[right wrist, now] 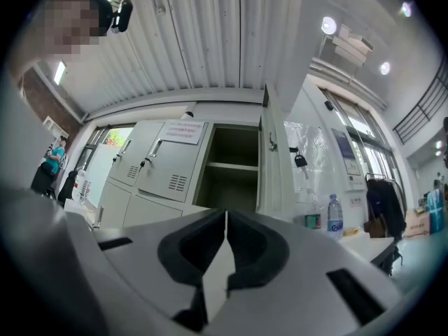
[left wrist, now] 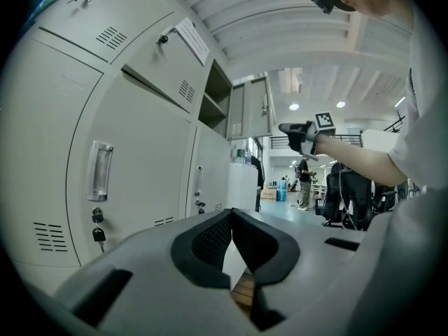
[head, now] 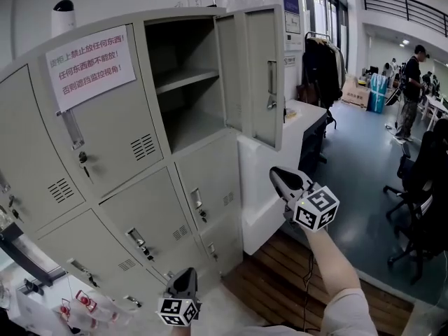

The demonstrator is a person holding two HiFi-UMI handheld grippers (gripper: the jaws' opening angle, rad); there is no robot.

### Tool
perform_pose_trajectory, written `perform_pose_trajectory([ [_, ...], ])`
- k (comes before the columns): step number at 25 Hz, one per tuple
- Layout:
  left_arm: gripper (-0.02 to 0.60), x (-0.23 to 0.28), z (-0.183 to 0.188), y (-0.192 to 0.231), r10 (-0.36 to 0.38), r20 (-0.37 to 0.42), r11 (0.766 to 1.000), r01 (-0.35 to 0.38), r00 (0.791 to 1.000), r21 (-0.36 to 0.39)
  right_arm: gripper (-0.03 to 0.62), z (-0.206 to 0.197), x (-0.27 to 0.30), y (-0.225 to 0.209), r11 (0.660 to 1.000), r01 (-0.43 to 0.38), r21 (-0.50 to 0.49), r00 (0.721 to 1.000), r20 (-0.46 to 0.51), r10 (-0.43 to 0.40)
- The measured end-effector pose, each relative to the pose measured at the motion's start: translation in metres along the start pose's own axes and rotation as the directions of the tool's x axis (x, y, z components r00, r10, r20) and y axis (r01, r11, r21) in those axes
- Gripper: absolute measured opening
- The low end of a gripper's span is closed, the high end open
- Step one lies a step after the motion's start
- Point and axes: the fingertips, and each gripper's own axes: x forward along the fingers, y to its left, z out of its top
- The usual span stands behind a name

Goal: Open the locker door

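Note:
The grey locker bank (head: pixel 140 187) fills the left of the head view. Its top right compartment (head: pixel 185 82) stands open, with a bare shelf inside. The compartment's door (head: pixel 264 75) is swung out to the right, its handle on the outer face. My right gripper (head: pixel 281 176) hangs below the door's lower edge, apart from it, shut on nothing. In the right gripper view the door (right wrist: pixel 269 159) appears edge-on with keys (right wrist: pixel 299 161) hanging from it. My left gripper (head: pixel 185 280) is low down in front of the bottom lockers, jaws shut and empty.
A paper notice (head: pixel 91 65) is stuck on the closed door to the left of the open compartment. A white counter (head: pixel 269 166) adjoins the lockers on the right, with a bottle (right wrist: pixel 334 217) on it. Office chairs (head: pixel 420 201), a clothes rack (head: pixel 320 68) and a standing person (head: pixel 411 89) are further right.

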Motion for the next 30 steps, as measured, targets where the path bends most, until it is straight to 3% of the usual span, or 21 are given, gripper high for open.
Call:
perform_pose_trajectory([
  [7, 0.008, 0.004, 0.013, 0.002, -0.010, 0.019, 0.998, 0.008, 1.000, 0.063, 0.018, -0.067, -0.025, 0.049, 0.996, -0.007, 0.084, 0.999, -0.048, 0.011],
  [13, 0.008, 0.008, 0.022, 0.001, -0.006, 0.043, 0.997, 0.003, 0.999, 0.079, 0.017, -0.122, -0.033, 0.085, 0.998, -0.015, 0.060, 0.991, -0.131, 0.023],
  [20, 0.008, 0.008, 0.019, 0.000, 0.005, 0.046, 0.997, -0.009, 0.999, 0.076, 0.014, -0.148, -0.047, 0.117, 0.990, -0.008, 0.140, 0.992, -0.125, 0.025],
  [30, 0.008, 0.009, 0.020, 0.003, 0.011, 0.049, 0.997, -0.015, 0.999, 0.079, 0.014, -0.172, -0.048, 0.144, 0.989, -0.021, 0.148, 0.983, -0.175, 0.047],
])
